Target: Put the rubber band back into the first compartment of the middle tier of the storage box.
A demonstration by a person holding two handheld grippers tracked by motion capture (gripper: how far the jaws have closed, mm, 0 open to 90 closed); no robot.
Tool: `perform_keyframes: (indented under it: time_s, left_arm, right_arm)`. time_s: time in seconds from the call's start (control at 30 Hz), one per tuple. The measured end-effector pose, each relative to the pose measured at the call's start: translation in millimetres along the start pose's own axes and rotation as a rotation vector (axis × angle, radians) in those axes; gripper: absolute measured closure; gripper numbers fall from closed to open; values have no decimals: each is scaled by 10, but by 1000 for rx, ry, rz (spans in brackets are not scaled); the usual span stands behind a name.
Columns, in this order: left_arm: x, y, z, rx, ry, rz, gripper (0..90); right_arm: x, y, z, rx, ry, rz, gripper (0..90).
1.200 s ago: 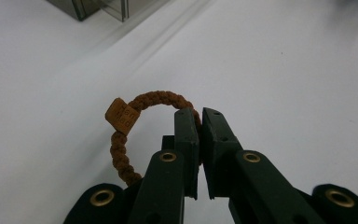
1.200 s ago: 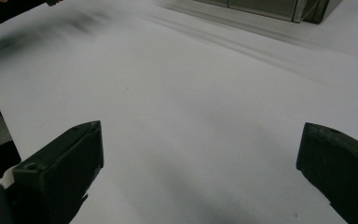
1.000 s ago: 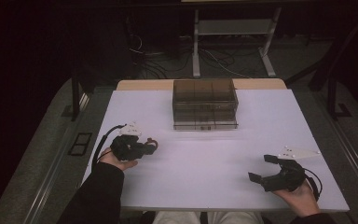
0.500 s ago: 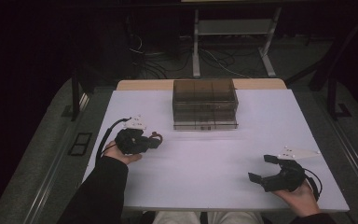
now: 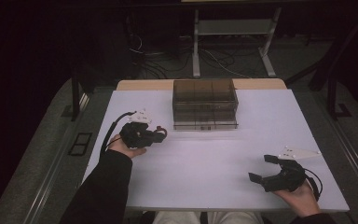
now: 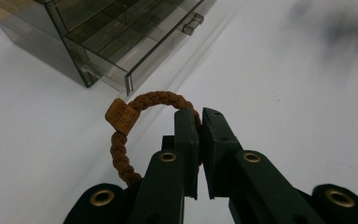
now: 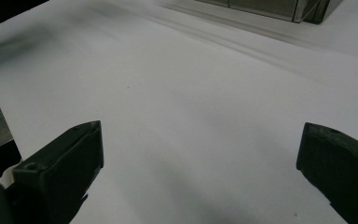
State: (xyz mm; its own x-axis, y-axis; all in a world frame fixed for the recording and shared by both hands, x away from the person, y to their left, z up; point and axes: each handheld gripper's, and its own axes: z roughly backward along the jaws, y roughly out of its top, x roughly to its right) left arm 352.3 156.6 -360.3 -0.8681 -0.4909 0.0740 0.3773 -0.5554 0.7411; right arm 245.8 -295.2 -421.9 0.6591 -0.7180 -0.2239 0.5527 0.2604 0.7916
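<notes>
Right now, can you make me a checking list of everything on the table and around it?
Surface: white table top, bare across the middle.
Job's things: smoky see-through drawer box at the far side, drawers look shut; brown braided bracelet with a small tag.
Clutter: nothing seen.
Grippers: left gripper shut on the bracelet, close to the box's left front corner; right gripper open, holding nothing, near the front right corner.
Cables: black cable loops from the left gripper; loose wires on the floor behind.
Surroundings: dark room, grey floor, white metal stand beyond the table.
</notes>
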Motion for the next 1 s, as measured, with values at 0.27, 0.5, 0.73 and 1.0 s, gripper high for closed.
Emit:
perform_keyframes:
  time_s: [0.27, 0.5, 0.73, 1.0]
  left_arm:
    - [-24, 103, -80, 6, -6, -10, 847]
    - [-59, 213, -138, 4, 0, -22, 847]
    - [-94, 327, -166, 3, 4, -32, 847]
    - [-130, 429, -189, -12, 1, -47, 848]
  right_arm:
    - [10, -3, 10, 3, 0, -1, 0]
    - [9, -4, 10, 1, 0, -2, 0]
    - [9, -5, 10, 1, 0, -2, 0]
    - [11, -5, 10, 1, 1, 0, 0]
